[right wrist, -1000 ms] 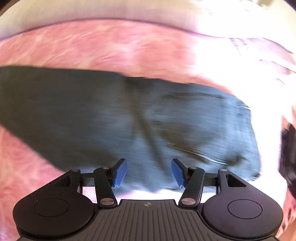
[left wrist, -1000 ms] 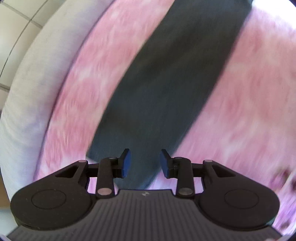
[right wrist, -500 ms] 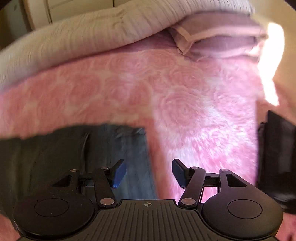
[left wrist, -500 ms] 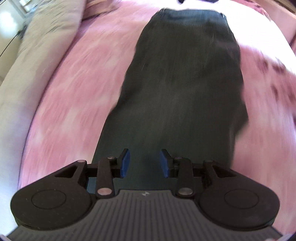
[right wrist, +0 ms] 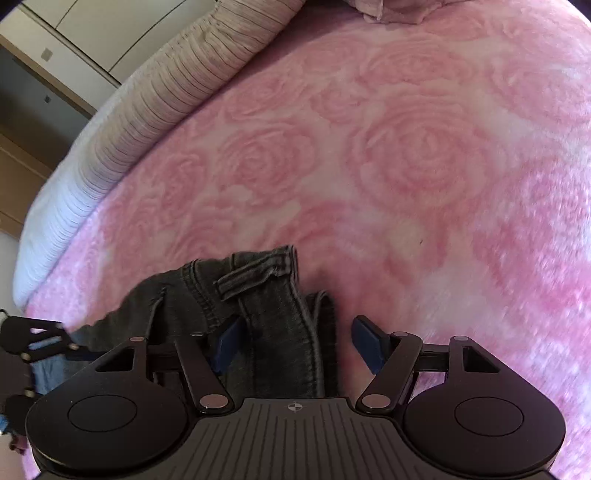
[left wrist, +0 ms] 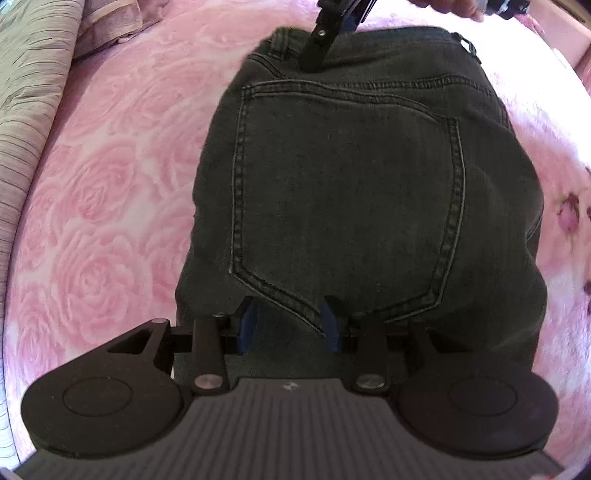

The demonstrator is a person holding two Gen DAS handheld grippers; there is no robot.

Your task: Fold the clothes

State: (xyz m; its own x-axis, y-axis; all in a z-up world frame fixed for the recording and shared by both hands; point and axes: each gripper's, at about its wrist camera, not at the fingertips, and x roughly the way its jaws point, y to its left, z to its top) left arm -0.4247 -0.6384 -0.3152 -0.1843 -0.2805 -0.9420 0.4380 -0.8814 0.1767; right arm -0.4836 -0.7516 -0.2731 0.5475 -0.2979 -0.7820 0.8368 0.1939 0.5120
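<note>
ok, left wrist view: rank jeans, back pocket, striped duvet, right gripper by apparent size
1. jeans
2. back pocket
3. striped duvet, cropped by the frame edge, so unsure
4. right gripper, only its tip in view

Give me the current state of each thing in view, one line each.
Dark grey denim jeans: lying on the bed, back pocket up, waistband end bunched, not gripped.
Left gripper: open, over the jeans below the pocket.
Right gripper: open, straddling the waistband edge.
Pink rose-patterned blanket: spread flat under the jeans.
Beige striped pillow: lying along the blanket's edge.
</note>
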